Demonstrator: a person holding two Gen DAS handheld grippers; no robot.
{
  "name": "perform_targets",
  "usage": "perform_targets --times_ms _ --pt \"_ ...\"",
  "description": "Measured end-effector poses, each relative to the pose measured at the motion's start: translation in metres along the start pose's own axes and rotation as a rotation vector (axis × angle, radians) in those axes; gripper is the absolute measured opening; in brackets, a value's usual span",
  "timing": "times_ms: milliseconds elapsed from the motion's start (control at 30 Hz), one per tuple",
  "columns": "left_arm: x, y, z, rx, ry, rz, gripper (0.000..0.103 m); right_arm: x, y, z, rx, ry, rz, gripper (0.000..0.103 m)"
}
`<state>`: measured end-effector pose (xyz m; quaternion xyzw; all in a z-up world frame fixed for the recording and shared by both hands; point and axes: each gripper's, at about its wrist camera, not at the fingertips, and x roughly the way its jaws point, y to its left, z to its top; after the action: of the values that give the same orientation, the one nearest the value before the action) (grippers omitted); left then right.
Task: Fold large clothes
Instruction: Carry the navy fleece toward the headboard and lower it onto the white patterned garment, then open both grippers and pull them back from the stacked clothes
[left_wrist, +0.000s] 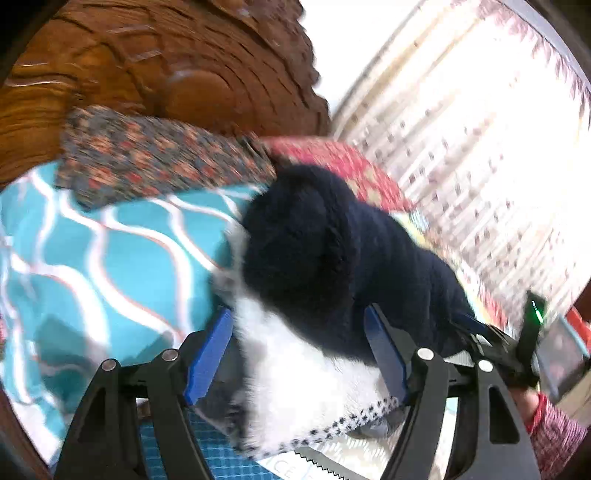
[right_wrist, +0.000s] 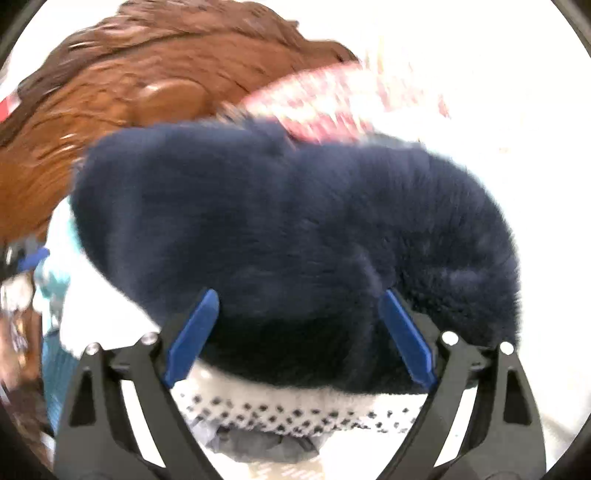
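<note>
Because the navy-and-white fleece garment (left_wrist: 332, 266) is thick, soft and floppy, it will likely sag and bunch, so the dotted white hem (right_wrist: 280, 410) looks the firmest hold. It lies bundled on the teal bedspread (left_wrist: 110, 251), headboard (left_wrist: 147, 62) at eleven o'clock. The left gripper (left_wrist: 297, 354) stands spread around white pile; whether its pads press, I cannot tell. The right gripper (right_wrist: 299, 336) gapes wide around navy bulk, likewise unclear.

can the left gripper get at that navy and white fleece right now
Probably yes. The left gripper has its jaws spread with the fleece garment bunched right between them and nothing in front; blur hides whether the pads press it.
</note>
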<state>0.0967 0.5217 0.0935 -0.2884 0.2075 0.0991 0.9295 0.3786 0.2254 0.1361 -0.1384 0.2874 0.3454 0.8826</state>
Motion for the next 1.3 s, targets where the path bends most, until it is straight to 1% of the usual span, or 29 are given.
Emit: perform_targets --times_ms 33,100,133,167,233,267,333,367,400,433,467,500,567,633,667,733,800,833,900,933,1000,1033,1100,1133,1167,1200,1233,1267,1300 --pt "-0.001 -0.003 0.0 -0.007 -0.006 0.001 0.074 -0.015 0.019 0.002 -0.099 -0.051 -0.017 0.096" --pt "0.001 -0.007 0.016 -0.031 -0.016 0.011 0.074 -0.026 0.054 0.002 -0.262 -0.106 -0.035 0.098" --pt "0.004 -0.013 0.023 -0.041 -0.02 0.007 0.076 -0.026 0.075 0.002 -0.352 -0.113 -0.038 0.098" --pt "0.008 -0.019 0.034 -0.051 -0.028 -0.011 0.081 -0.017 0.092 0.009 -0.411 -0.109 -0.027 0.098" --pt "0.024 -0.041 0.051 -0.024 -0.026 -0.03 0.089 -0.003 0.119 0.008 -0.479 -0.085 -0.01 0.098" --pt "0.035 -0.048 0.053 0.002 -0.009 -0.033 0.09 0.012 0.129 0.007 -0.503 -0.047 -0.014 0.098" --pt "0.062 -0.058 0.055 0.056 0.064 0.002 0.09 0.054 0.139 0.006 -0.572 0.054 -0.134 0.098" --pt "0.083 -0.06 0.054 0.068 0.125 0.041 0.083 0.066 0.137 0.003 -0.579 0.1 -0.181 0.084" --pt "0.1 -0.059 0.05 0.063 0.207 0.06 0.067 0.075 0.132 0.002 -0.572 0.14 -0.207 0.04" --pt "0.107 -0.056 0.046 0.041 0.268 0.028 0.043 0.077 0.128 0.004 -0.558 0.165 -0.218 0.028" --pt "0.101 -0.055 0.041 0.02 0.277 -0.013 0.033 0.065 0.123 0.01 -0.513 0.15 -0.182 0.02" --pt "0.089 -0.056 0.037 0.019 0.251 -0.054 0.03 0.05 0.119 0.014 -0.489 0.116 -0.154 0.018" --pt "0.061 -0.058 0.024 0.035 0.214 -0.11 0.029 0.021 0.115 0.017 -0.506 0.056 -0.147 0.018" --pt "0.039 -0.052 0.007 -0.021 0.219 -0.164 0.029 -0.006 0.107 0.01 -0.494 0.034 -0.103 0.018" --pt "0.035 -0.05 -0.002 -0.032 0.225 -0.16 0.029 -0.01 0.104 0.004 -0.497 0.044 -0.085 0.018" --pt "0.039 -0.048 -0.021 -0.023 0.246 -0.086 0.029 -0.005 0.103 -0.013 -0.514 0.087 -0.069 0.025" --pt "0.054 -0.042 -0.043 -0.02 0.311 0.007 0.029 0.018 0.111 -0.037 -0.543 0.167 -0.065 0.048" --pt "0.056 -0.042 -0.047 -0.017 0.327 0.022 0.029 0.026 0.116 -0.046 -0.566 0.191 -0.081 0.052" --pt "0.039 -0.044 -0.052 -0.004 0.292 0.045 0.03 0.025 0.13 -0.054 -0.607 0.176 -0.12 0.067" --pt "0.028 -0.046 -0.053 0.001 0.267 0.046 0.032 0.02 0.132 -0.054 -0.6 0.16 -0.115 0.069" --pt "-0.012 -0.051 -0.058 0.005 0.174 0.054 0.034 -0.013 0.132 -0.05 -0.532 0.102 -0.068 0.08" --pt "-0.033 -0.055 -0.066 0.02 0.125 0.071 0.035 -0.031 0.128 -0.05 -0.479 0.082 -0.043 0.081" --pt "-0.063 -0.064 -0.084 0.061 0.072 0.091 0.042 -0.063 0.118 -0.056 -0.365 0.061 0.022 0.082" --pt "-0.075 -0.069 -0.094 0.083 0.056 0.1 0.049 -0.08 0.111 -0.063 -0.296 0.052 0.056 0.083" --pt "-0.092 -0.076 -0.113 0.112 0.035 0.121 0.059 -0.099 0.102 -0.074 -0.21 0.045 0.089 0.085" --pt "-0.098 -0.077 -0.121 0.124 0.025 0.135 0.065 -0.118 0.095 -0.09 -0.129 0.038 0.108 0.086" --pt "-0.11 -0.081 -0.134 0.143 0.009 0.155 0.075 -0.136 0.101 -0.108 -0.074 0.033 0.113 0.086" --pt "-0.121 -0.086 -0.149 0.165 -0.008 0.176 0.08 -0.154 0.095 -0.126 0.001 0.032 0.111 0.086" --pt "-0.131 -0.093 -0.164 0.187 -0.019 0.192 0.082 -0.168 0.093 -0.144 0.061 0.034 0.098 0.086"
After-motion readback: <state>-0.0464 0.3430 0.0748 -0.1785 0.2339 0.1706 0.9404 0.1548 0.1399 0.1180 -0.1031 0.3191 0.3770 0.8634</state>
